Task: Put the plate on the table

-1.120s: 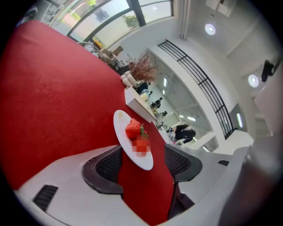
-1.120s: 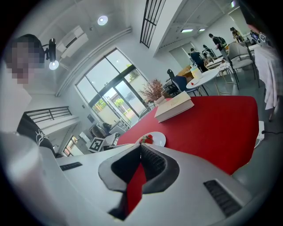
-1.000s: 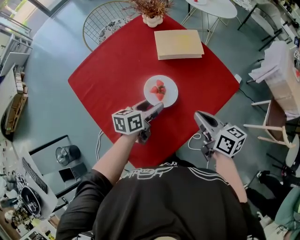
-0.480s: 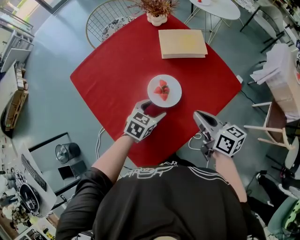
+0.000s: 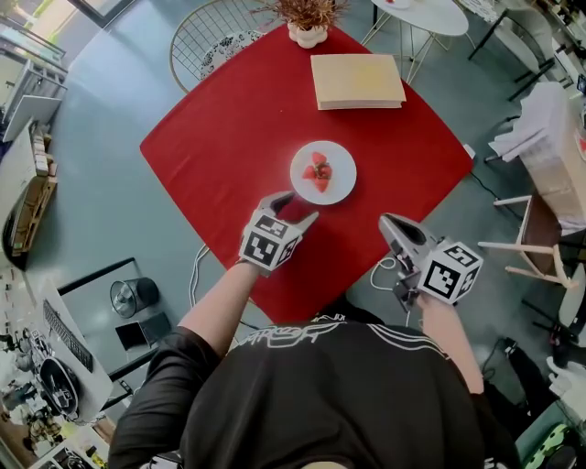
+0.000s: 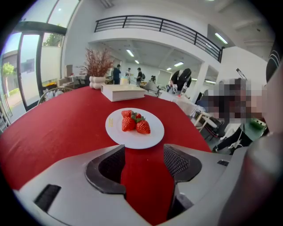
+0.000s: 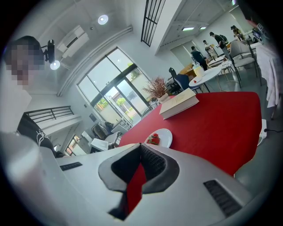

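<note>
Plate fully visible, plant top cropped

Plate sitting near the middle of the table

The plate is resting a little toward the table's near corner and is carrying strawberries at its centre. A book is lying beyond the plate, along the far right edge and close to the far corner. A vase is standing at the far corner itself, just left of the book. A chair is standing on the floor beside the far left edge.
</note>
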A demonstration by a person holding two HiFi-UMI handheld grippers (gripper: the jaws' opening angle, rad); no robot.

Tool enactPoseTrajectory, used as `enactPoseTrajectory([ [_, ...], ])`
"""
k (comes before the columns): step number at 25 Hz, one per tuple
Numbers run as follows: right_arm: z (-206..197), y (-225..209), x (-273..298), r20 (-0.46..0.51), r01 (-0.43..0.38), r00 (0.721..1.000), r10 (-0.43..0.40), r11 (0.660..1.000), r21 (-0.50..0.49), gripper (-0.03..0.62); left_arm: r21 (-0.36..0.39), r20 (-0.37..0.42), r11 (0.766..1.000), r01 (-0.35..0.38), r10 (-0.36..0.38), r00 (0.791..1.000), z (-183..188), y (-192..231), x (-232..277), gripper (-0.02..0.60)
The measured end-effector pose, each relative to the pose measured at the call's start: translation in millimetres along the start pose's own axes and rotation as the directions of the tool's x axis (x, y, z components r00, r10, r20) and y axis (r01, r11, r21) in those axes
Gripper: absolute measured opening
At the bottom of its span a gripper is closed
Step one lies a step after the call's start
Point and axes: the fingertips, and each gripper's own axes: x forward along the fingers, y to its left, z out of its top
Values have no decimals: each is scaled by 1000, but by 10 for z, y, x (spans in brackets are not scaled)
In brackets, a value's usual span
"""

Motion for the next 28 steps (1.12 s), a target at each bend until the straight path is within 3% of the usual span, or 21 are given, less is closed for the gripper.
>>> enactPoseTrajectory([
  [4,17,173,-14,19,-20,1000,21,999,-33,8,-34,91,999,4,-1,996,164,-48,-299,200],
  [7,25,407,-35,33,-47,998,50,996,-72,8,-75,178,997,18,-4,984,305,-118,-605,51],
  [8,25,510,-49,38,-58,997,61,995,-84,8,-86,209,996,37,-18,978,351,-170,-723,27],
  [11,-4,867,-100,49,-90,994,98,987,-133,8,-78,289,986,146,-117,950,455,-452,-1116,9],
  [16,-107,1487,-252,84,-122,986,143,968,-219,8,-27,401,945,327,-289,869,542,-1003,-1863,7],
  [25,-518,2582,-553,162,-150,965,207,940,-307,8,93,493,897,433,-419,763,275,-1579,-3117,6],
  [28,-667,2825,-618,168,-134,965,203,927,-349,8,124,507,892,435,-434,745,157,-1664,-3390,6],
])
